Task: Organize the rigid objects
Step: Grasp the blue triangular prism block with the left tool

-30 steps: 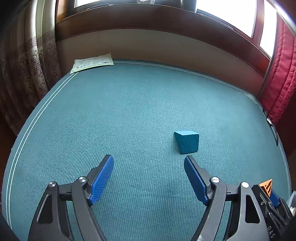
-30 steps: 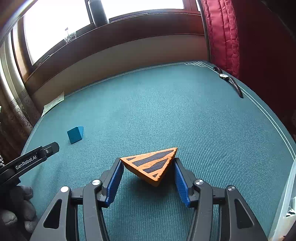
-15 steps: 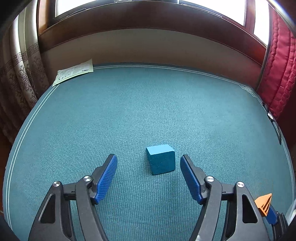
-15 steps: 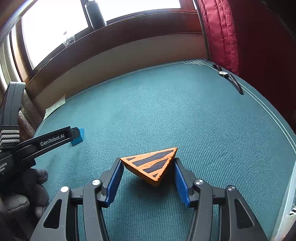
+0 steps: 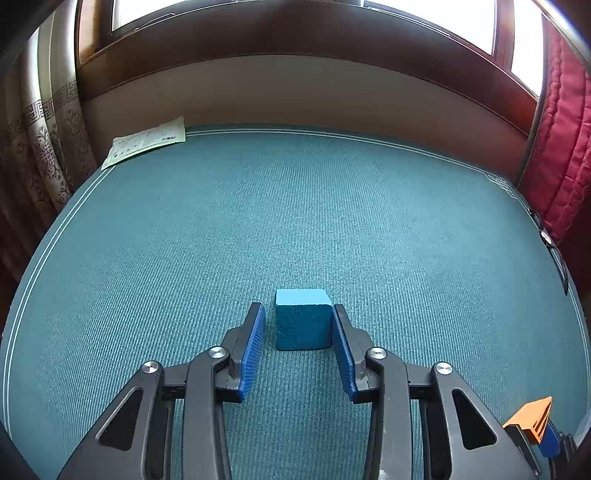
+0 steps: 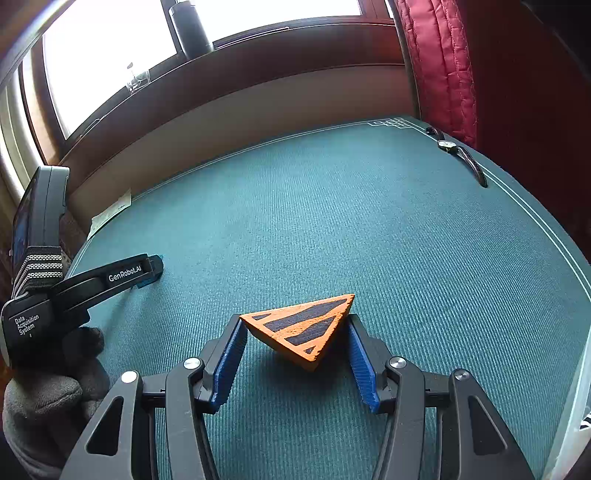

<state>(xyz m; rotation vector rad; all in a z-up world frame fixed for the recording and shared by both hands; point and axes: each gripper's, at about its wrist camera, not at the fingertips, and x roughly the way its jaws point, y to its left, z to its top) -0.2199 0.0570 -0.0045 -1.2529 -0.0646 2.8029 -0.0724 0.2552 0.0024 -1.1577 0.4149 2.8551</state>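
Teal-carpeted bench (image 5: 295,221) carries two blocks: one teal foam cube (image 5: 303,325) between the closing left tongs (image 5: 298,328), right pad touching, left pad apart; one orange black-striped wedge (image 6: 303,328) gripped by the right tongs (image 6: 295,332).

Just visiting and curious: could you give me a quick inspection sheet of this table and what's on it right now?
Surface: teal cloth table, flat.
Job's things: teal block on the cloth; orange striped wedge held.
Clutter: paper sheet at the far corner; wristwatch near the edge.
Grippers: left gripper closing around the block, a gap on one side; right gripper shut on the wedge.
Cables: nothing seen.
Surroundings: window sill, dark bottle, red curtain.
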